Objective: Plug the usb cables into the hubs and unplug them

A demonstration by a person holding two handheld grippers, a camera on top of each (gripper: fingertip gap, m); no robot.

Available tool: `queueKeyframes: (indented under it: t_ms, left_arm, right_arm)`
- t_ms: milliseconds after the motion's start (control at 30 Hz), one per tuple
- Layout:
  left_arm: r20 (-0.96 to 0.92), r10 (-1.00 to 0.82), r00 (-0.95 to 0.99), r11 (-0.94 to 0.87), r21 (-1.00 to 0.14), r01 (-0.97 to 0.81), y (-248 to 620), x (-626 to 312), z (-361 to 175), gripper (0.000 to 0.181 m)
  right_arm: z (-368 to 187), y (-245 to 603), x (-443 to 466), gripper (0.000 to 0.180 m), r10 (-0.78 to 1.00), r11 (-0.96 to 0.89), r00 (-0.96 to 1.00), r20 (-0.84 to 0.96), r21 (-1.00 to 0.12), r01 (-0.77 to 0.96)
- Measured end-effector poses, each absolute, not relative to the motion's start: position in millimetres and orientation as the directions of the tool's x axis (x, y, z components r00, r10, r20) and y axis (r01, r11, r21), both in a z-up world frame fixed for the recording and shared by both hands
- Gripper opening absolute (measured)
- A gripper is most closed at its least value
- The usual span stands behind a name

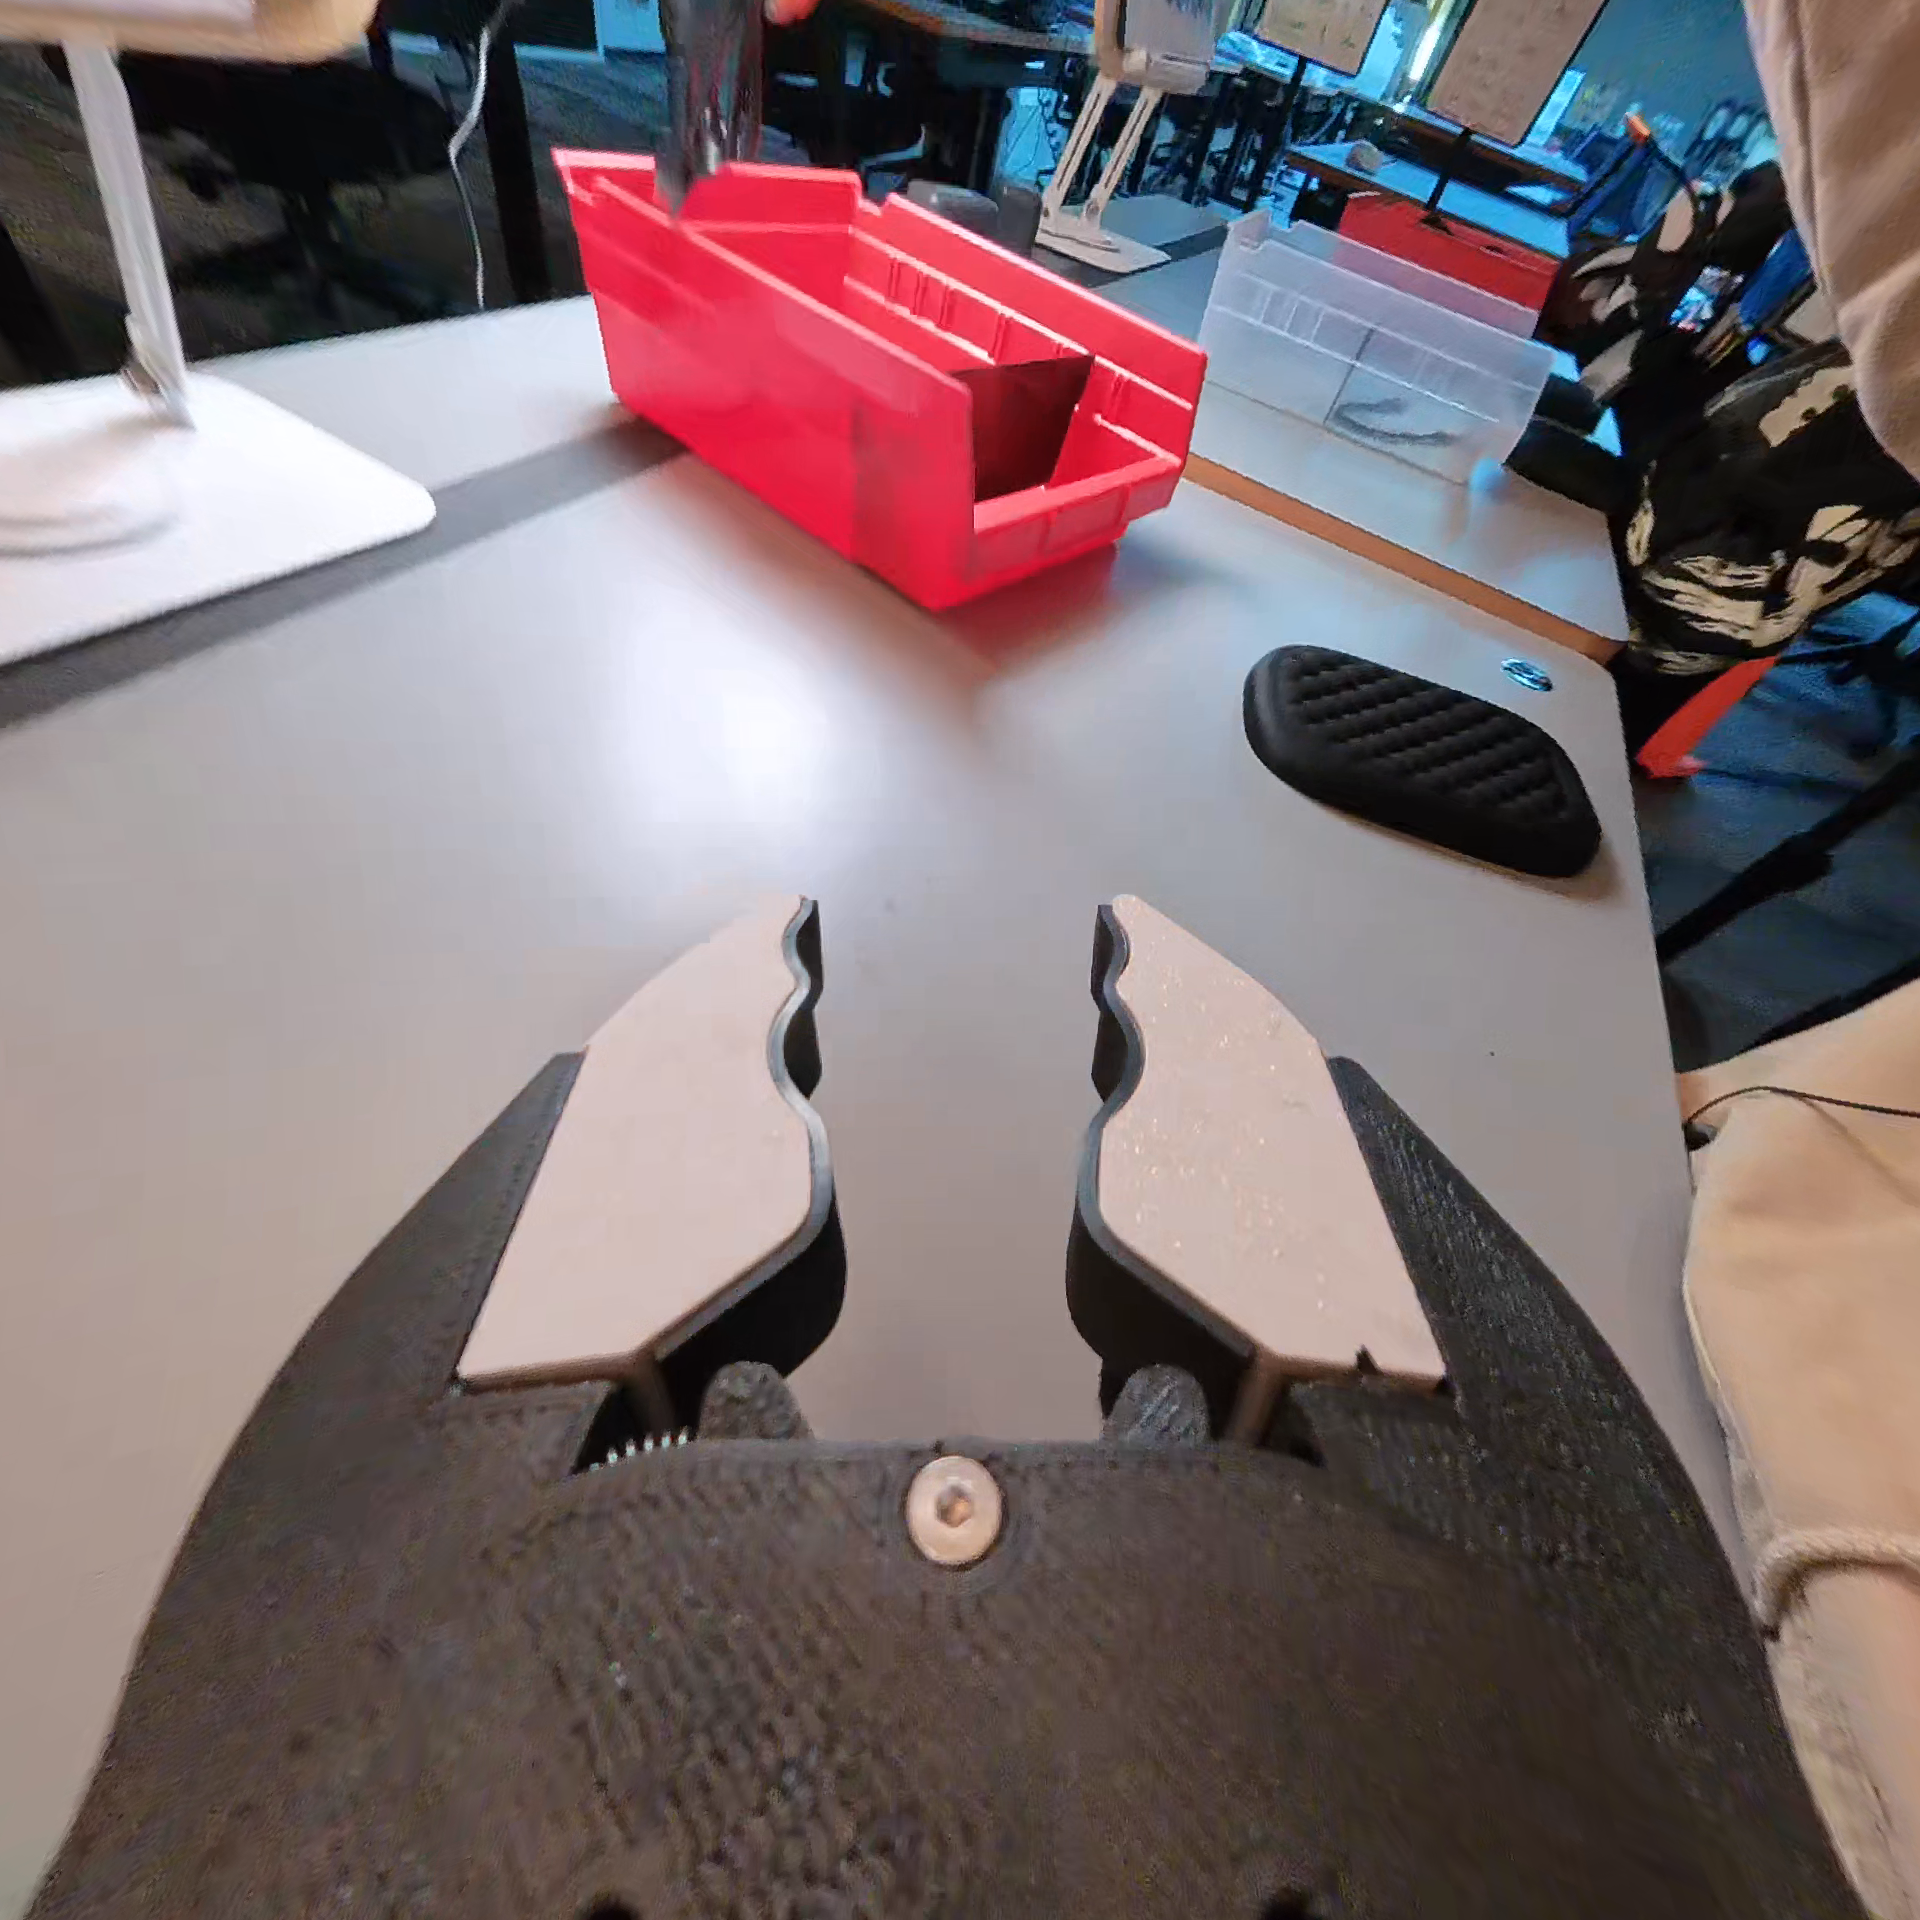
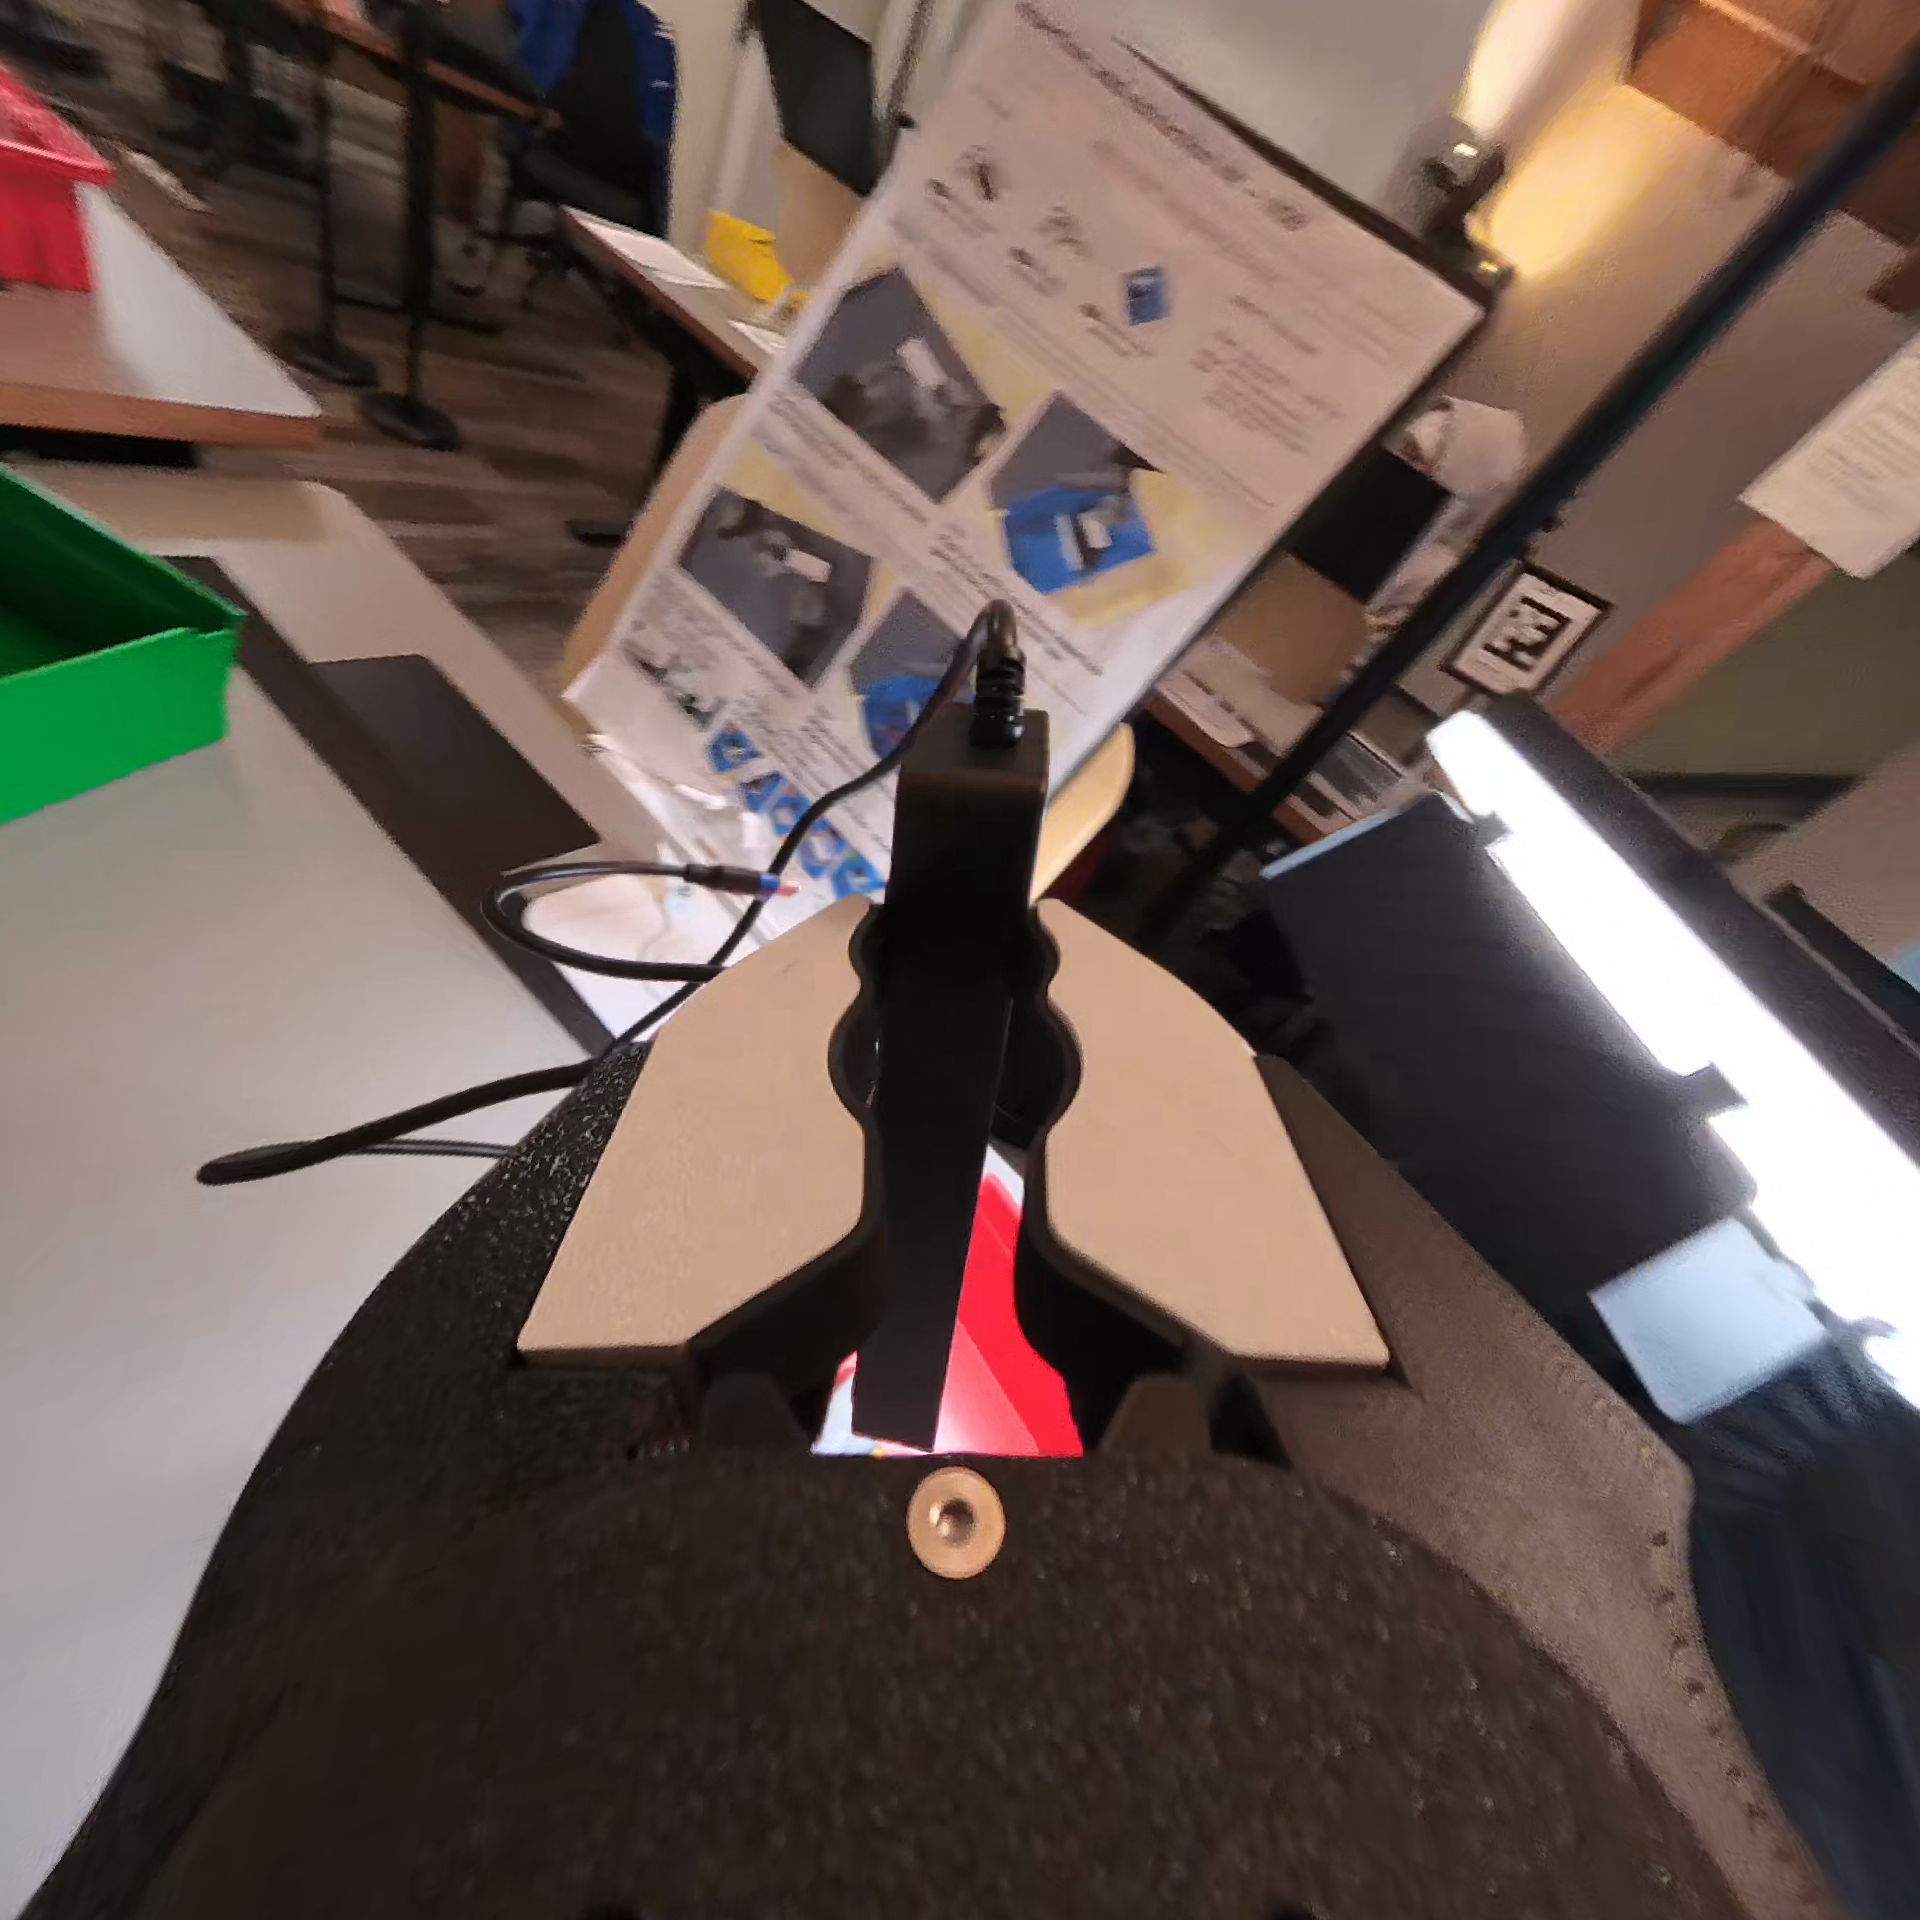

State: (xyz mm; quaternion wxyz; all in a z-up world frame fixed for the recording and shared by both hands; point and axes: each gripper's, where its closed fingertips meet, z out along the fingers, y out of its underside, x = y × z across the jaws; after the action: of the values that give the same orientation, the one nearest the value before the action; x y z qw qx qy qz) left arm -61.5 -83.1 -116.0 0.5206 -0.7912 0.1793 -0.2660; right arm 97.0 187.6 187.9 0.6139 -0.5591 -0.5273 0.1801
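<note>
Hub [image 2: 961, 935], a slim black box, sits clamped between the fingers of the right claw [image 2: 956, 914], held up in the air above the red bin [image 2: 997, 1351], with its far end poking out past the fingertips. From that far end a thin black cable [image 2: 623, 961] springs out of a ribbed collar and loops down to a small plug hanging loose over the pale table [image 2: 208, 1039]. It looks light and rigid, likely smooth-sided, so a grip across its flat faces seems safest; the cable is soft and springy, better taken by the plug's hard shell than by the wire.

Over at the left claw [image 1: 956, 925], the fingers stand apart with nothing between them, low over the grey desk [image 1: 623, 779]. Beyond lie a black wrist rest [image 1: 1423, 758], then the red bin again, then a clear bin [image 1: 1371, 343].
</note>
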Motion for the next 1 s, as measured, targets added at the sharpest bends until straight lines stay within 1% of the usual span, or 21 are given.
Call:
queueKeyframes:
  t_ms: [100, 167, 267, 400, 467, 567, 633, 700, 767, 867, 933, 1000]
  left_arm:
    - [0.292, -0.560, 0.776, -0.425, -0.904, 0.034, -85.5, -65.1, -126.6, 0.049]
    - [0.308, -0.562, 0.768, -0.425, -0.904, 0.051, -85.2, -66.8, -126.8, 0.048]
    - [0.306, -0.567, 0.765, -0.425, -0.904, 0.046, -83.6, -65.9, -129.5, 0.046]
    - [0.299, -0.581, 0.757, -0.441, -0.897, 0.016, -84.6, -58.8, -137.9, 0.045]
    - [0.287, -0.581, 0.761, -0.444, -0.896, -0.001, -85.2, -58.0, -141.3, 0.045]
    - [0.284, -0.571, 0.770, -0.454, -0.891, -0.008, -84.6, -60.4, -146.1, 0.044]
    - [0.292, -0.561, 0.775, -0.465, -0.885, -0.003, -83.8, -62.8, -150.4, 0.043]
    - [0.300, -0.554, 0.777, -0.477, -0.879, 0.000, -83.1, -64.7, -155.0, 0.043]
    - [0.301, -0.549, 0.780, -0.484, -0.875, -0.003, -82.1, -65.7, -159.0, 0.043]
    - [0.278, -0.538, 0.795, -0.475, -0.880, -0.013, -79.3, -67.9, -161.6, 0.043]
    - [0.252, -0.527, 0.812, -0.454, -0.891, -0.018, -77.4, -70.9, -159.5, 0.045]
    - [0.229, -0.517, 0.825, -0.424, -0.906, -0.014, -76.1, -74.5, -154.0, 0.045]
  right_arm:
    - [186.6, 215.6, 120.1, 0.025, 0.764, 0.260, 0.467, 0.444, -0.876, 0.407]
    - [171.8, 234.4, 135.0, 0.025, 0.726, 0.226, 0.513, 0.458, -0.864, 0.450]
    - [125.0, 259.4, 145.8, 0.025, 0.715, 0.146, 0.538, 0.447, -0.848, 0.510]
    - [40.7, 288.5, 143.3, 0.025, 0.753, 0.006, 0.541, 0.374, -0.827, 0.562]
    - [0.6, 301.7, 138.4, 0.025, 0.783, -0.079, 0.549, 0.294, -0.827, 0.557]
    - [-42.9, 322.8, 133.5, 0.025, 0.799, -0.247, 0.593, 0.100, -0.845, 0.475]
    - [-68.5, 338.1, 137.1, 0.025, 0.778, -0.359, 0.628, -0.008, -0.826, 0.435]
    - [-89.9, 353.1, 147.3, 0.025, 0.737, -0.453, 0.672, -0.072, -0.791, 0.412]
    - [-110.1, 369.1, 166.4, 0.026, 0.676, -0.515, 0.735, -0.053, -0.747, 0.420]
    - [-122.6, 385.1, 194.8, 0.029, 0.614, -0.518, 0.786, 0.066, -0.718, 0.465]
    - [-111.7, 387.4, 203.1, 0.040, 0.597, -0.469, 0.794, 0.117, -0.751, 0.464]
    - [-90.6, 384.4, 208.4, 0.044, 0.586, -0.409, 0.800, 0.129, -0.805, 0.429]
